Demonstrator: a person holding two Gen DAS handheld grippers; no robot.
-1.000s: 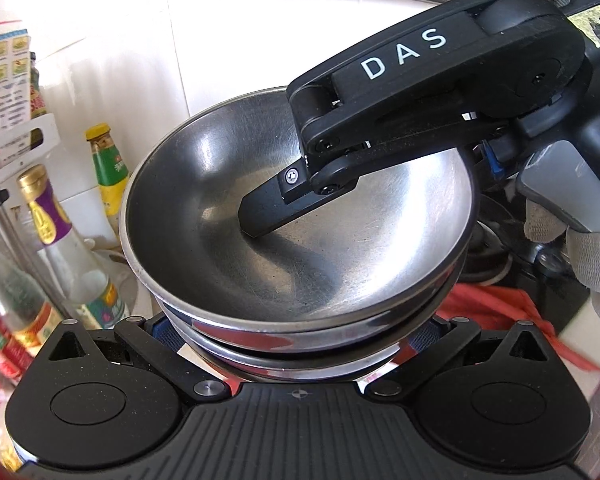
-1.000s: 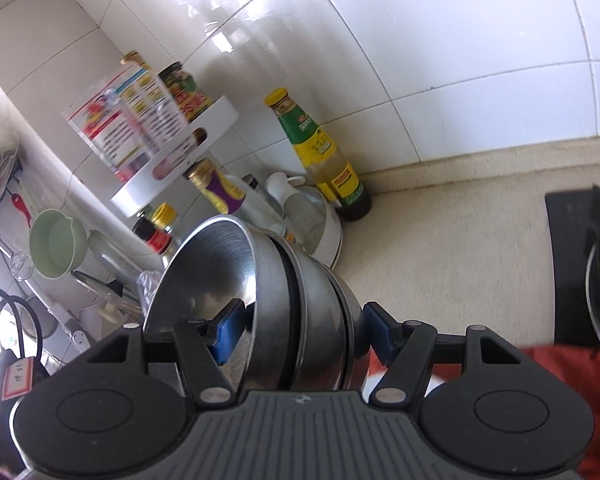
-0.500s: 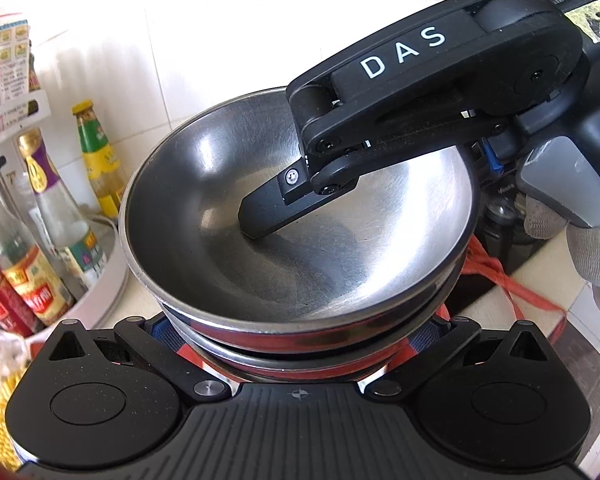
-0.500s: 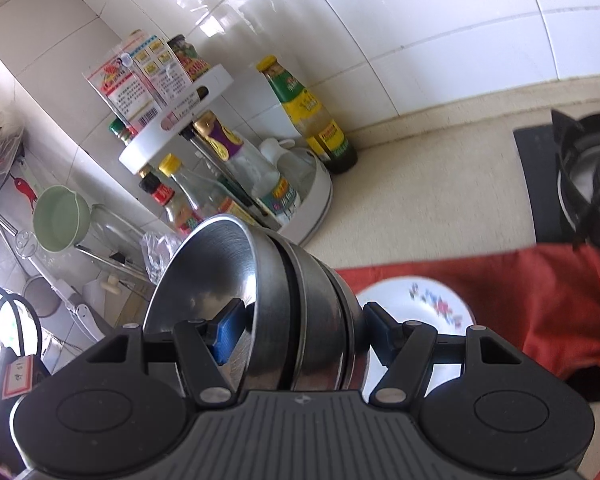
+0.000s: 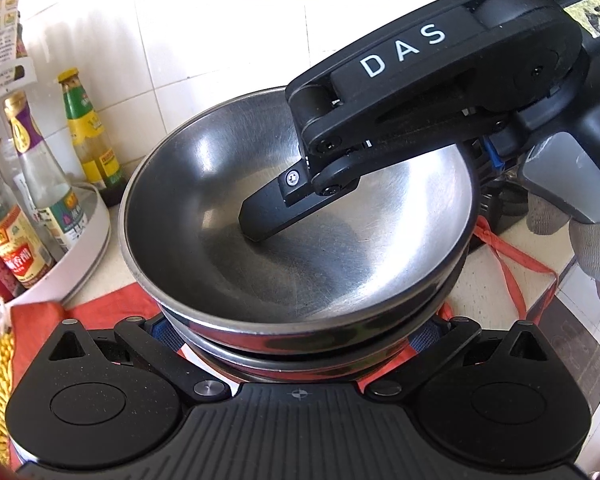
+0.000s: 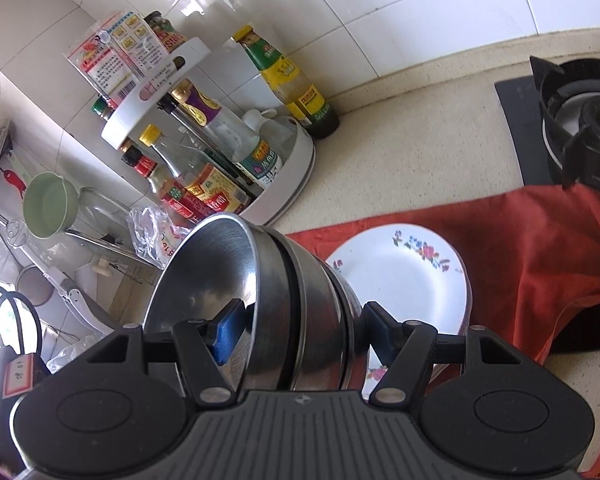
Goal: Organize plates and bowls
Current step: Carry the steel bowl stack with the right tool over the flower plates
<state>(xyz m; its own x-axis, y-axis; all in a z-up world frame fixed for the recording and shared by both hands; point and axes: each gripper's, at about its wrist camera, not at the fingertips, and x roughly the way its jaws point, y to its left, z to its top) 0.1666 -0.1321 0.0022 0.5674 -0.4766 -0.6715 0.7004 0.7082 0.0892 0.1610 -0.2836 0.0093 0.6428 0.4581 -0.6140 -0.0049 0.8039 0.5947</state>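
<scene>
From the left wrist, the left gripper cradles the nested steel bowls from below — whether its fingers pinch them I cannot tell. From the right wrist, the right gripper clamps the stack's wall beside the floral plate on the red cloth — lower both together, keeping it level.

Open counter along the wall edge, between bottle rack at the corner and stove. Red cloth at the front edge half taken by plate; bare beyond it toward the stove.
</scene>
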